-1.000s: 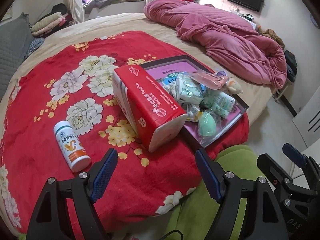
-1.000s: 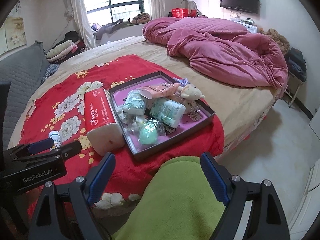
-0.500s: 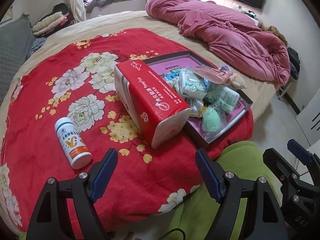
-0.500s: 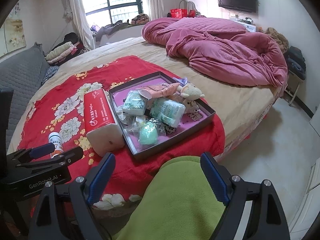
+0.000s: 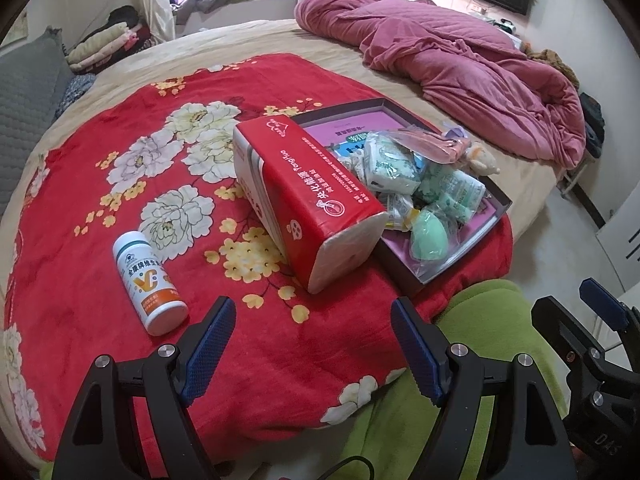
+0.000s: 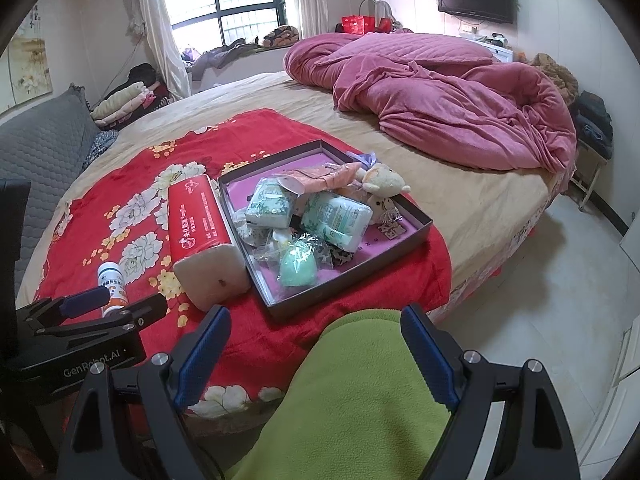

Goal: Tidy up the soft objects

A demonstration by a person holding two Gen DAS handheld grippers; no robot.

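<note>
Left tool (image 5: 312, 344) spread wide, empty; right tool (image 6: 316, 350) likewise, over green fleece (image 6: 360, 392). Tool bases cut off by frame bottom. Tray (image 6: 416, 236) contents jumbled, wrappers hard to read. Tissue pack (image 5: 308, 200) ahead of left tool, touching tray side. Bottle (image 5: 148, 280) near left finger. Red blanket (image 5: 80, 240) bare leftward.

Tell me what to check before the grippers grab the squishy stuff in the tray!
1. Left gripper open and holding nothing: ok.
2. Right gripper open and holding nothing: ok.
3. Soft things, like the green sponge and plush toy, are inside the tray: ok.
4. Tissue pack lies clear of the tray: not ok, it leans on the rim.
5. Bottle lies on the red blanket, away from the tray: ok.
6. What lies under the pile: cannot tell.
</note>
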